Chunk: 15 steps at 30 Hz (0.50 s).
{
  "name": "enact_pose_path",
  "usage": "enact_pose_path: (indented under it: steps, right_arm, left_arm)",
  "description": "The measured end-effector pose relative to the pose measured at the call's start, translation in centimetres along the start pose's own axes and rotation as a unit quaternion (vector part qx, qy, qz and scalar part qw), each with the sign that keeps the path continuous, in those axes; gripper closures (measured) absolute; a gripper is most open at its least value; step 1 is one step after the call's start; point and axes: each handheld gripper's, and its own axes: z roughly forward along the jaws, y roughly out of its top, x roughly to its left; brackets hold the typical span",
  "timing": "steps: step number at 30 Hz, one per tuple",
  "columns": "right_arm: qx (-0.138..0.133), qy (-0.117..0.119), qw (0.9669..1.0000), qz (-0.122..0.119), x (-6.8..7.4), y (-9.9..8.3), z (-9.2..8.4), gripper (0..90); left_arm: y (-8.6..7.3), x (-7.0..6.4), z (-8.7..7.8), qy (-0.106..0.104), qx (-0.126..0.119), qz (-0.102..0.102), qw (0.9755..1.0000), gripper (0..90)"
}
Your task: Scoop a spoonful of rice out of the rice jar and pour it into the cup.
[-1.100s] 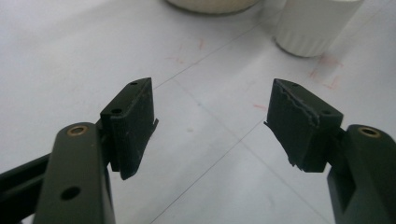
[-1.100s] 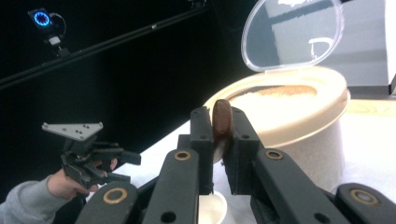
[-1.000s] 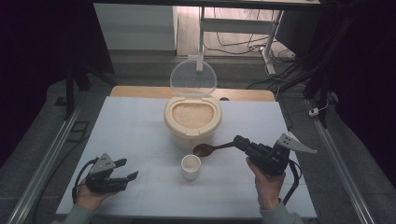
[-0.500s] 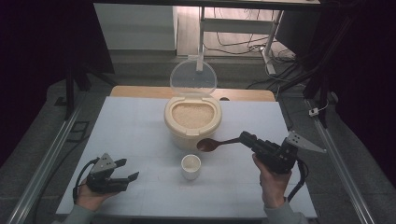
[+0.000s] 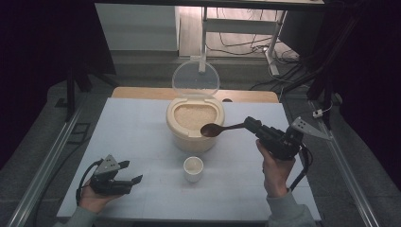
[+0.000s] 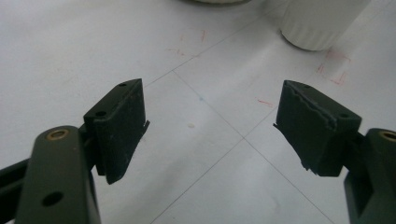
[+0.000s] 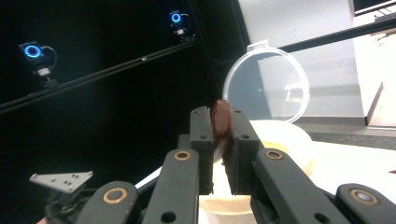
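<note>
- The right gripper (image 5: pixel 251 124) is clamping the handle end of a brown wooden spoon (image 5: pixel 220 128), holding its bowl over the near rim of the rice container (image 5: pixel 194 124), whose clear lid (image 5: pixel 195 81) is standing open.
- The spoon is looking light and stiff — probably smooth, so the grip far out on the handle is likely letting it twist once loaded.
- The left gripper (image 6: pixel 210 128) is resting on the table (image 5: pixel 142 137); its jaws have just been opening, nothing between them.
- The small white cup (image 5: pixel 193 168) is waiting just in front of the container — light, easily tipped.
- No brand or legible writing is showing.
</note>
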Motion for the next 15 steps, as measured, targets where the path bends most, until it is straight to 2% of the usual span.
enact_pose_path:
  steps: [9, 15]
  right_arm:
    - [0.005, -0.020, 0.9998, 0.003, -1.0, 0.8, 1.6, 82.6]
    - [0.018, -0.034, 0.9992, -0.009, -1.1, 1.5, 3.1, 82.6]
  left_arm:
    - [0.0, 0.1, 0.1, 0.001, 0.003, -0.004, 1.0000, 22.2]
    - [0.0, 0.1, 0.2, -0.001, 0.002, -0.003, 1.0000, 22.0]
